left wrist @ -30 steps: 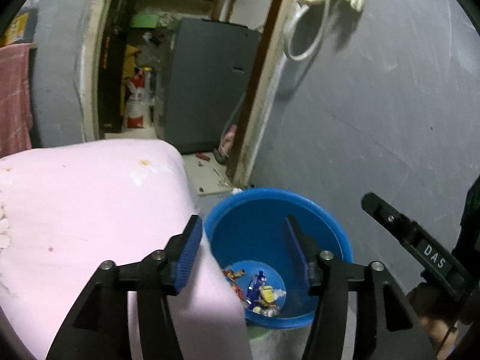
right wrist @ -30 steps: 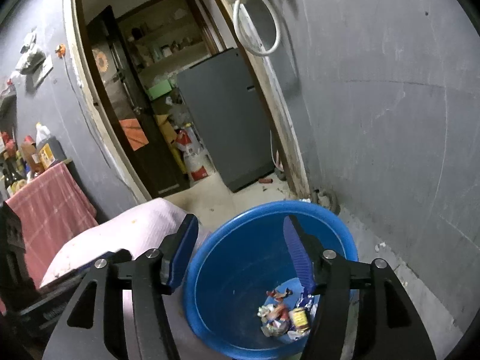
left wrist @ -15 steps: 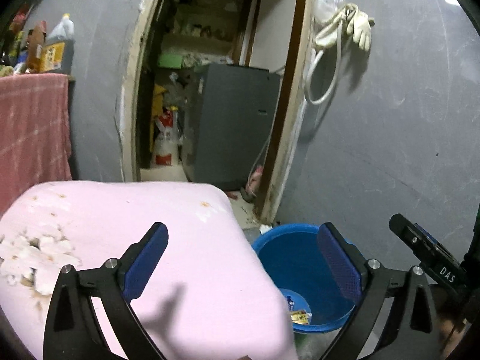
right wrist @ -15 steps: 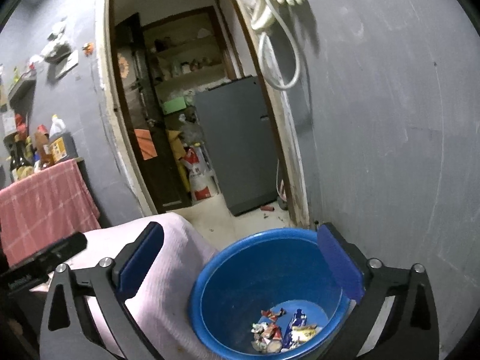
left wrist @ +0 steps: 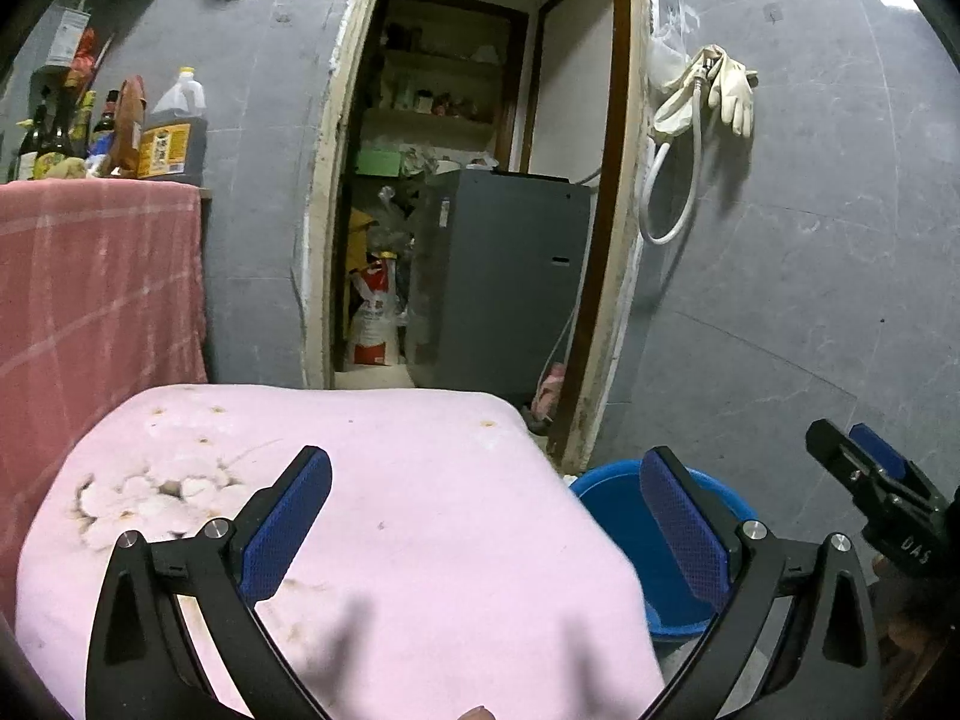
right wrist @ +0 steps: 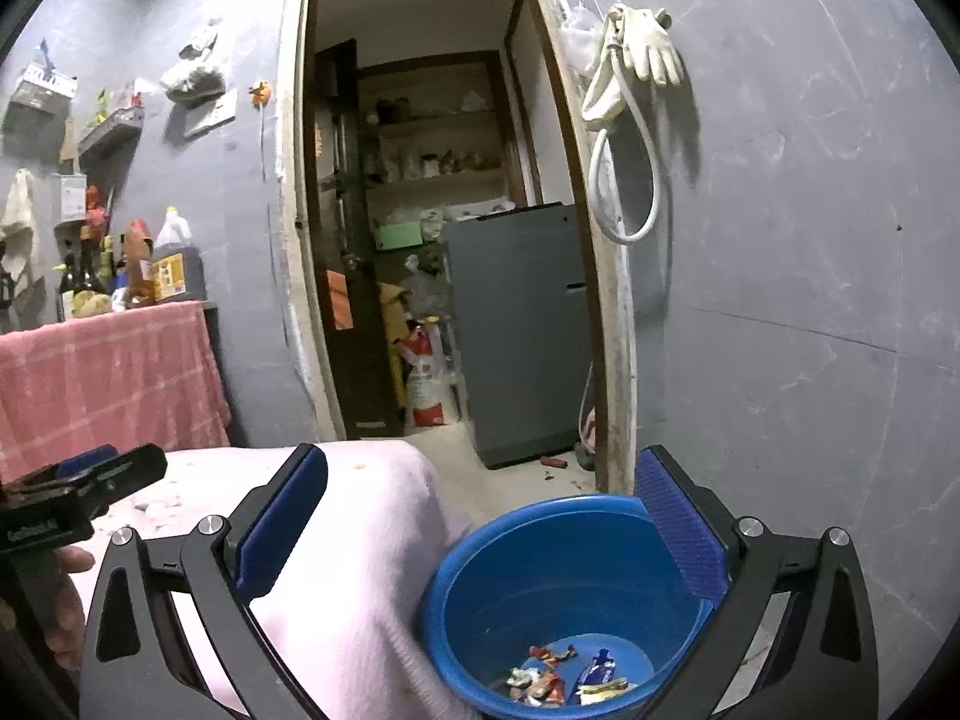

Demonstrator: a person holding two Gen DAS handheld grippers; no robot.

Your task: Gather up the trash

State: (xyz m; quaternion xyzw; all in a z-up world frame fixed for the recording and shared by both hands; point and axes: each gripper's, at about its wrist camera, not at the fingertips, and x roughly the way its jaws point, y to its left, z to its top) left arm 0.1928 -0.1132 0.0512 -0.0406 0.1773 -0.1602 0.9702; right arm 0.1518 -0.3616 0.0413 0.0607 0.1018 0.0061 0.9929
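A blue bucket (right wrist: 540,594) stands on the floor beside a table under a pink cloth (right wrist: 360,570). Several crumpled wrappers (right wrist: 558,675) lie in its bottom. My right gripper (right wrist: 480,534) is open and empty, above the bucket's near rim. My left gripper (left wrist: 486,528) is open and empty, above the pink cloth (left wrist: 390,510), with the bucket (left wrist: 624,516) to its right. The right gripper's tip (left wrist: 870,480) shows at the right edge of the left wrist view. The left gripper's tip (right wrist: 90,480) shows at the left of the right wrist view.
White patches (left wrist: 150,498) mark the cloth at the left. A grey wall (right wrist: 810,300) stands behind the bucket, with a glove and hose (right wrist: 636,60) hung on it. A doorway (left wrist: 474,210) opens onto a grey fridge (left wrist: 504,276). Bottles (left wrist: 120,132) stand on a red-clothed counter.
Both grippers have opened wide and tilted up and back from the bucket. The left one has swung left over the pink cloth, so the bucket's contents are out of its view.
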